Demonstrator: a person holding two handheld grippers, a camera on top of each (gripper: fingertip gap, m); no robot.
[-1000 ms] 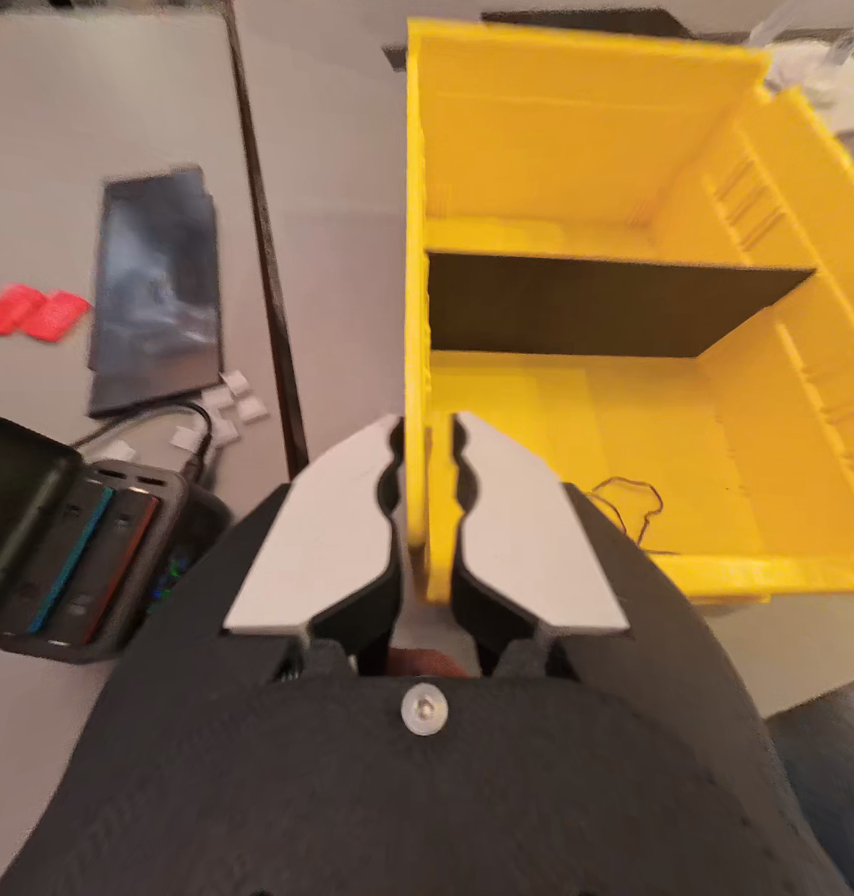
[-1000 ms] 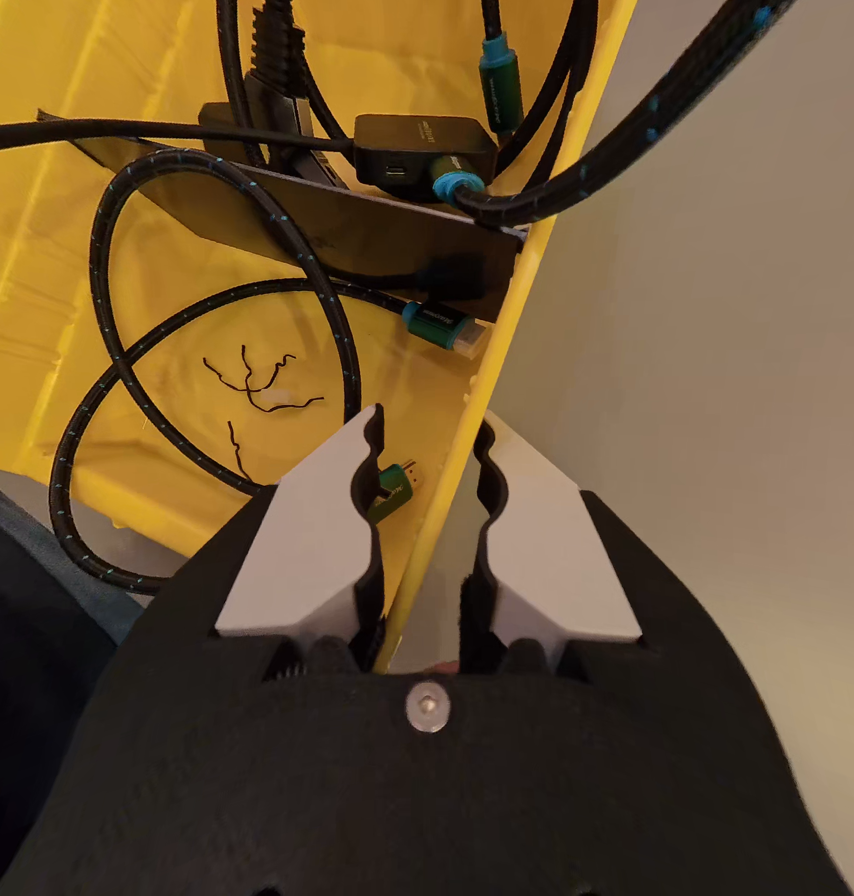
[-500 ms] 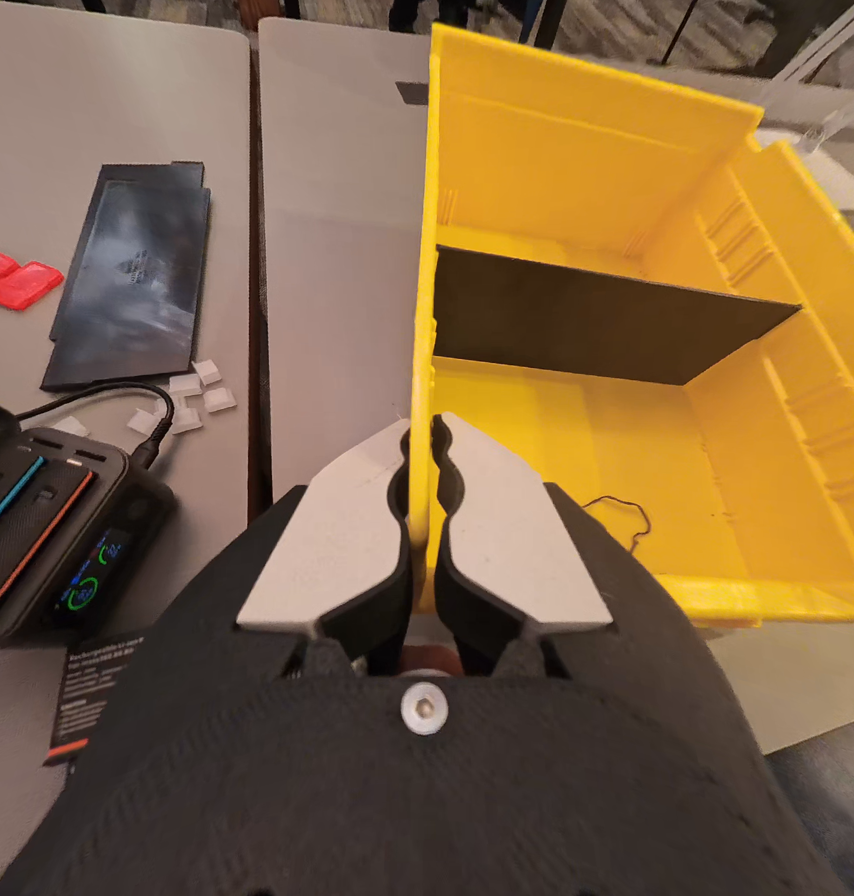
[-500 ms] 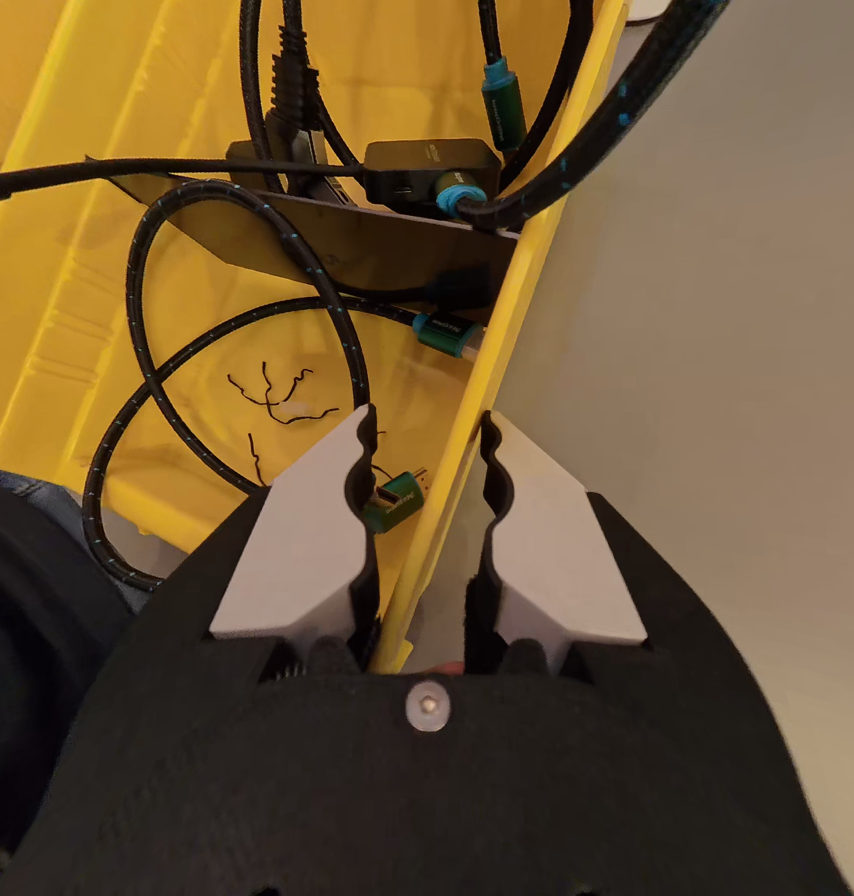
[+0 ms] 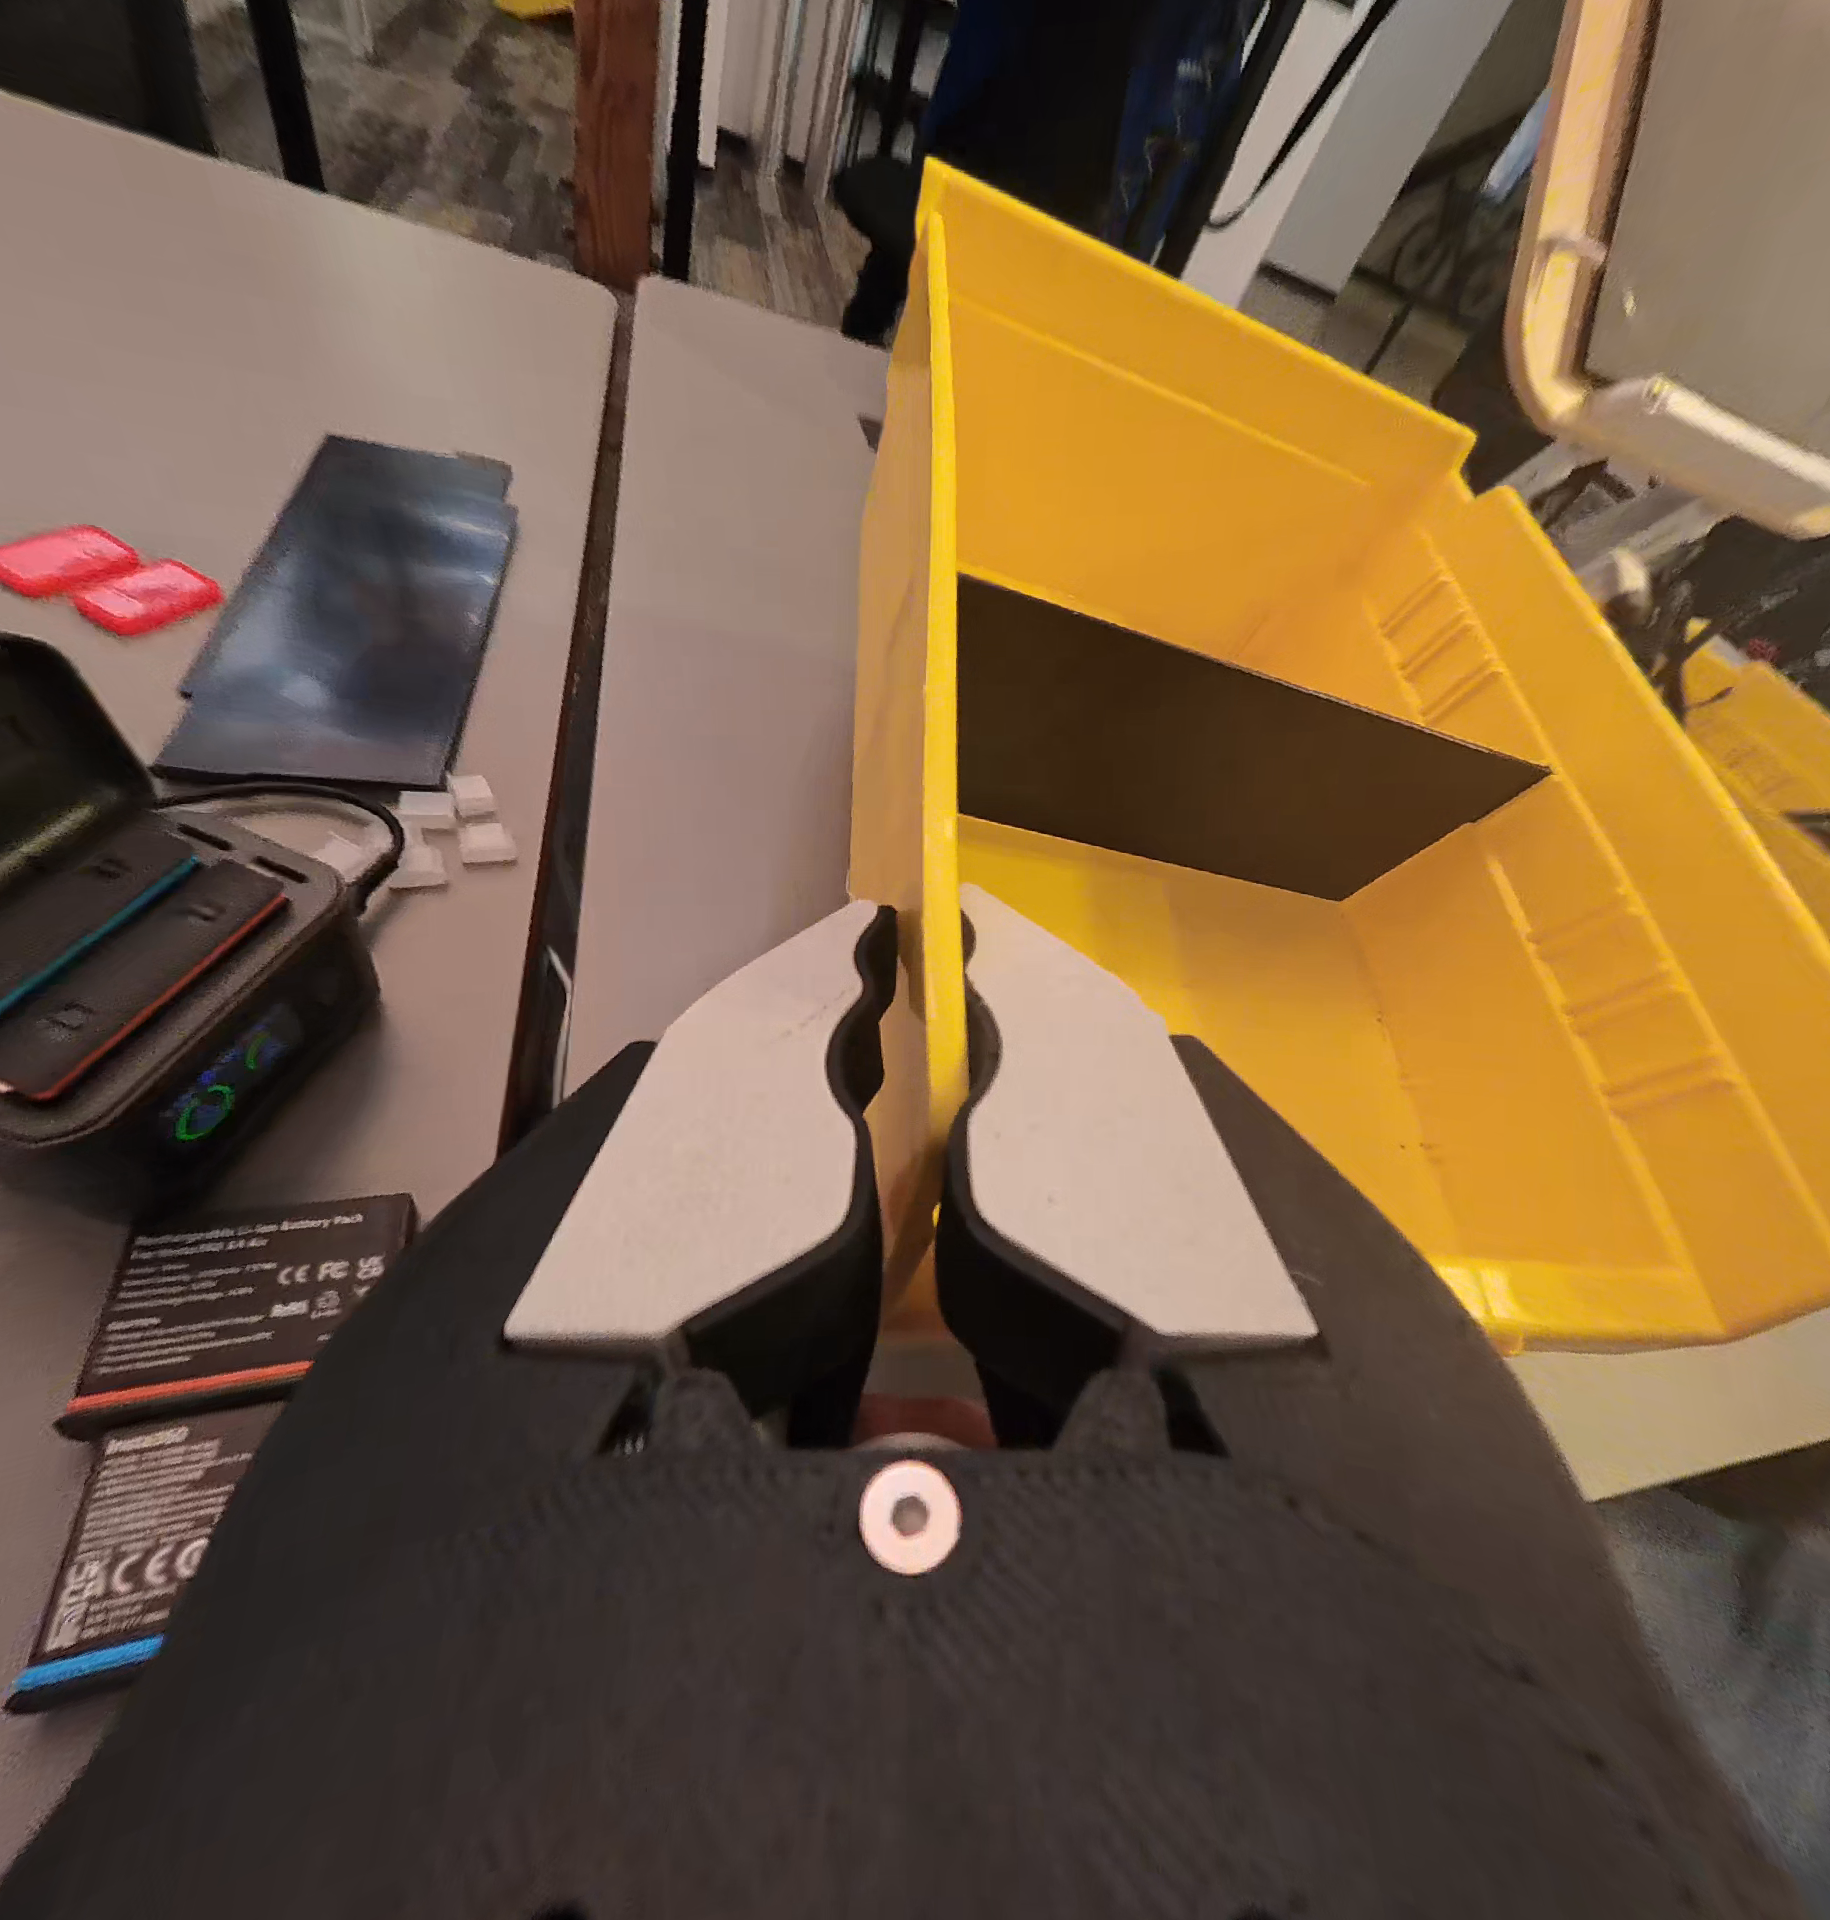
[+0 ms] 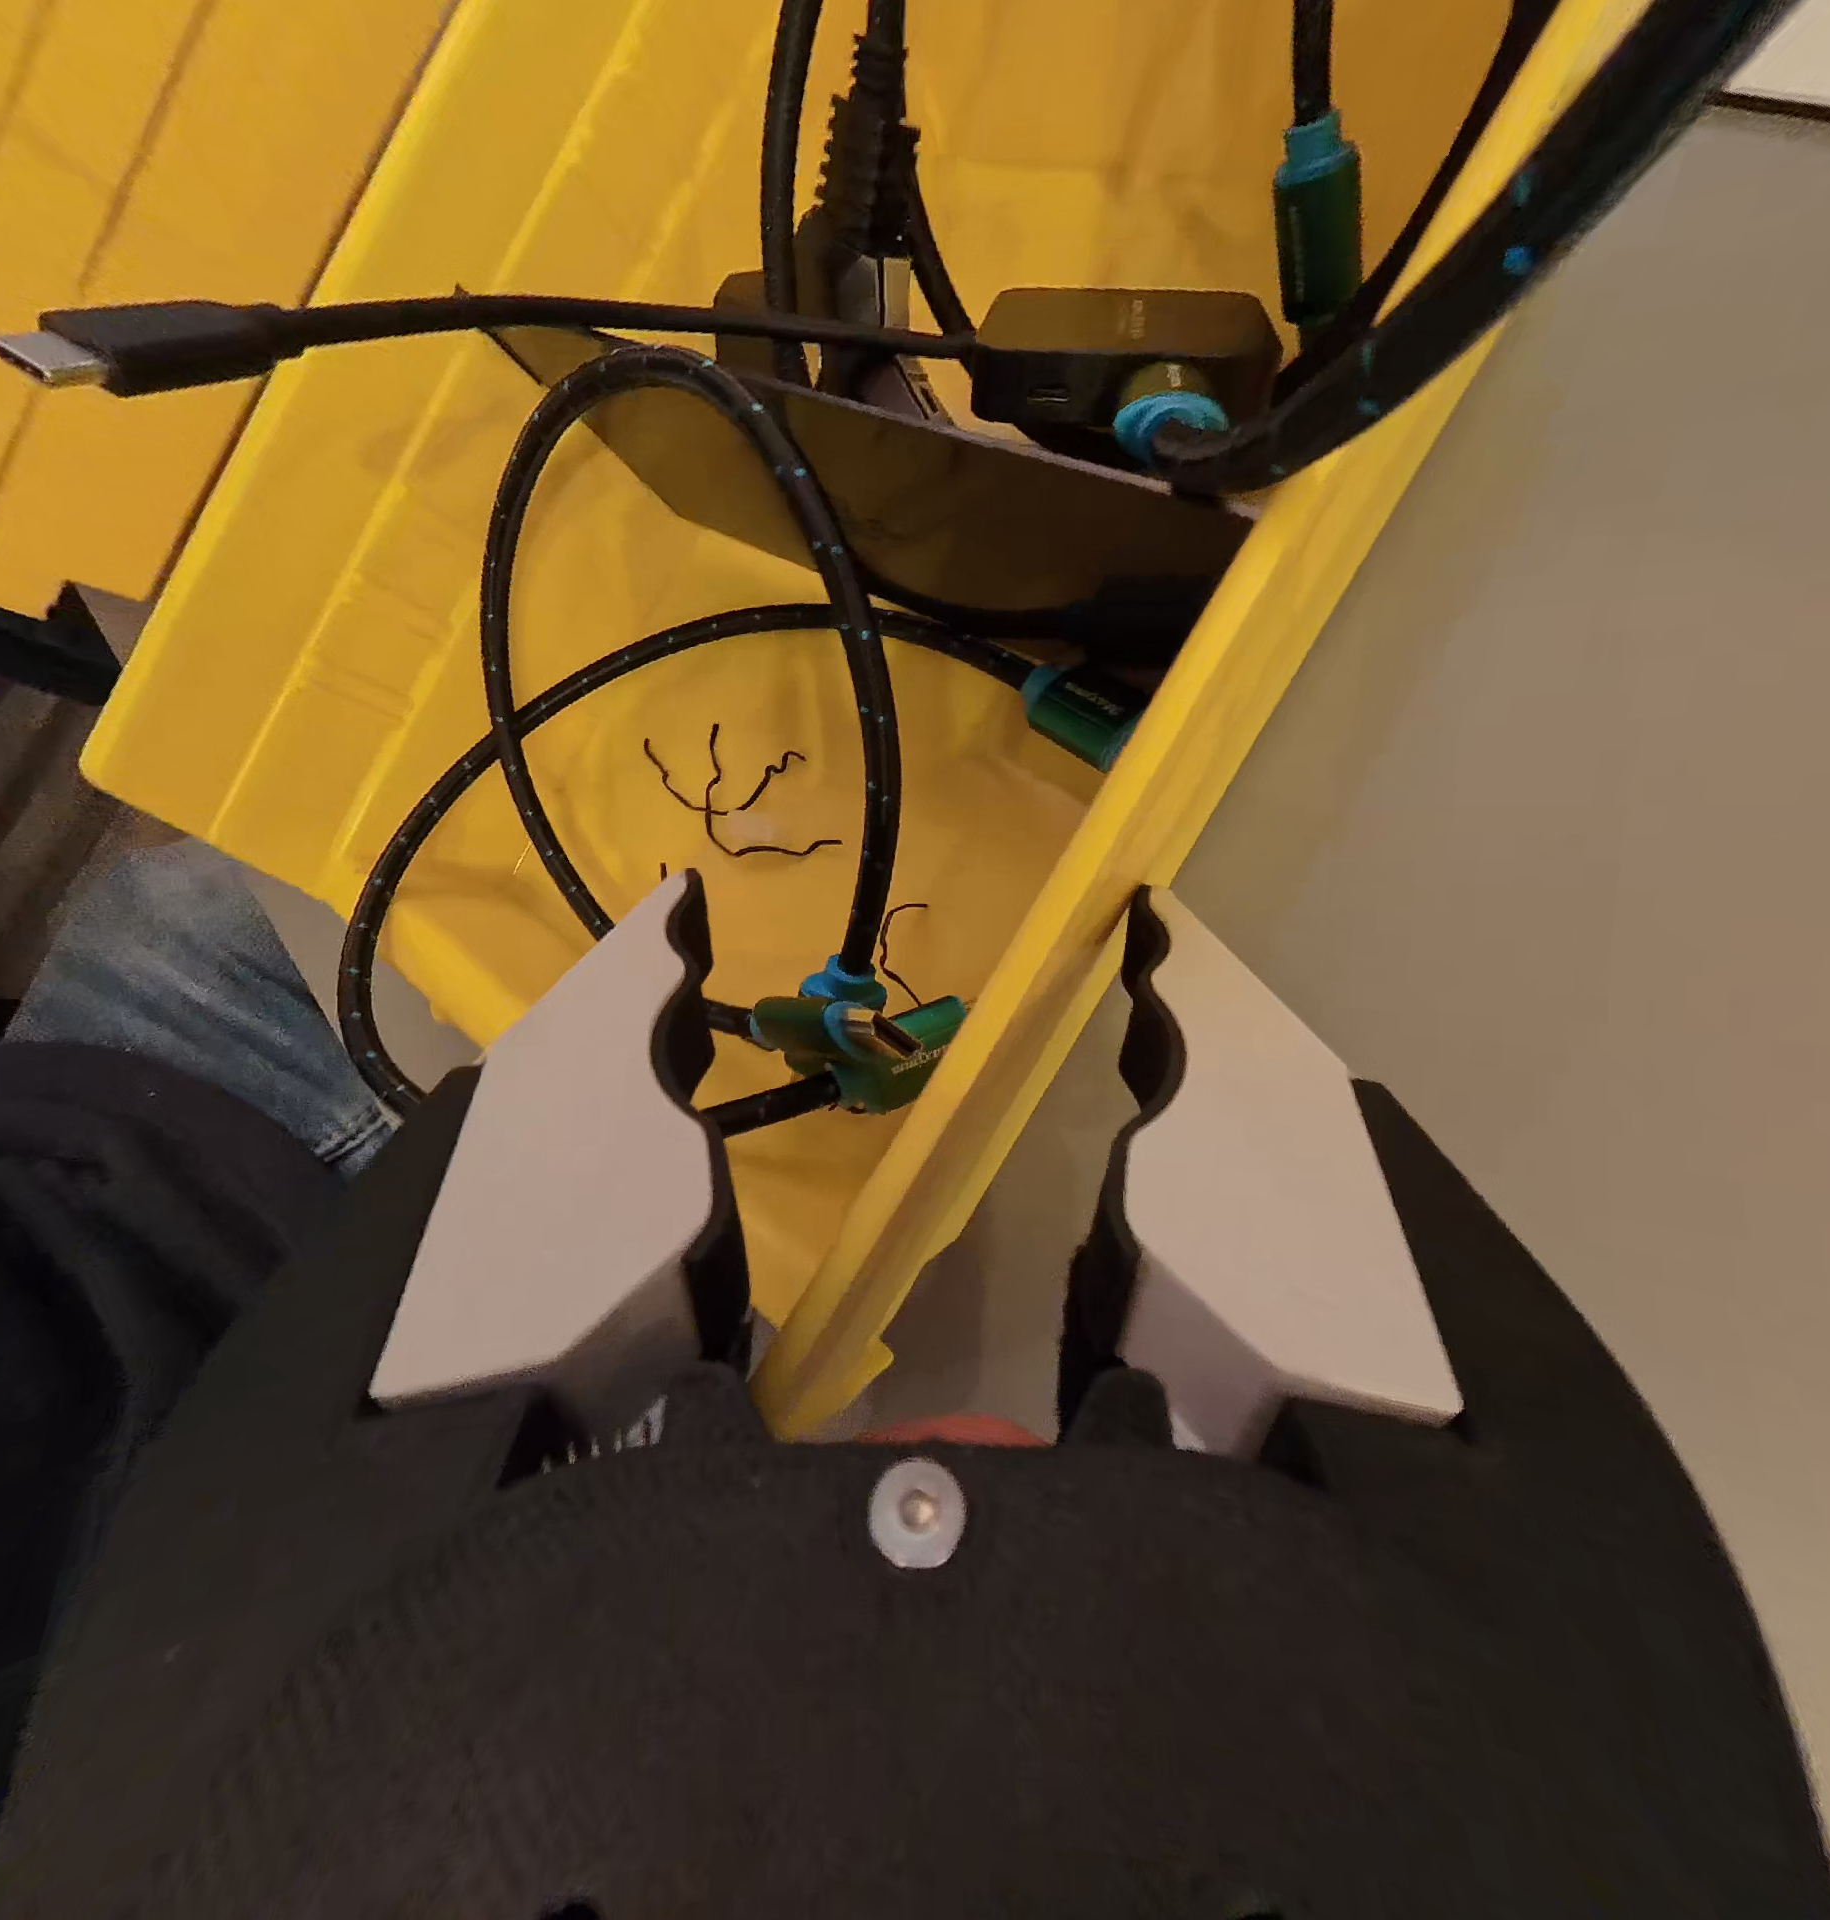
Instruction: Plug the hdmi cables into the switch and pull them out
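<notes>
Cables and switch lie together in a yellow bin (image 6: 454, 436) under our right hand-held gripper (image 6: 916, 935). Its jaws stand apart, straddling that bin's side wall without pinching it. Our left hand-held gripper (image 5: 926, 935) is clenched on the side wall of another yellow bin (image 5: 1150, 447), whose visible compartments on either side of a black divider (image 5: 1202, 748) hold nothing we can make out.

The switch (image 6: 1119, 353), a small black box, sits beyond a dark divider (image 6: 952, 499) in the right-hand bin. One thick braided cable (image 6: 1513, 249) with a blue collar looks plugged into its near face. A thin black lead (image 6: 475, 322) runs off its left side, ending in a free metal-tipped plug (image 6: 59, 358). A braided hdmi cable (image 6: 682, 644) loops across the near compartment, and two green-shelled connectors (image 6: 869, 1039) lie crossed just ahead of the right jaws, close against the wall. Another green plug (image 6: 1082, 707) pokes out by the divider.

We judge the switch light enough to slide or tip when pushed, so it needs bracing. The braided cables look springy and will tug back. The plugs are rigid, so we should take one by its green shell, never the cord. Loose black threads (image 6: 734, 790) lie on the bin floor.
</notes>
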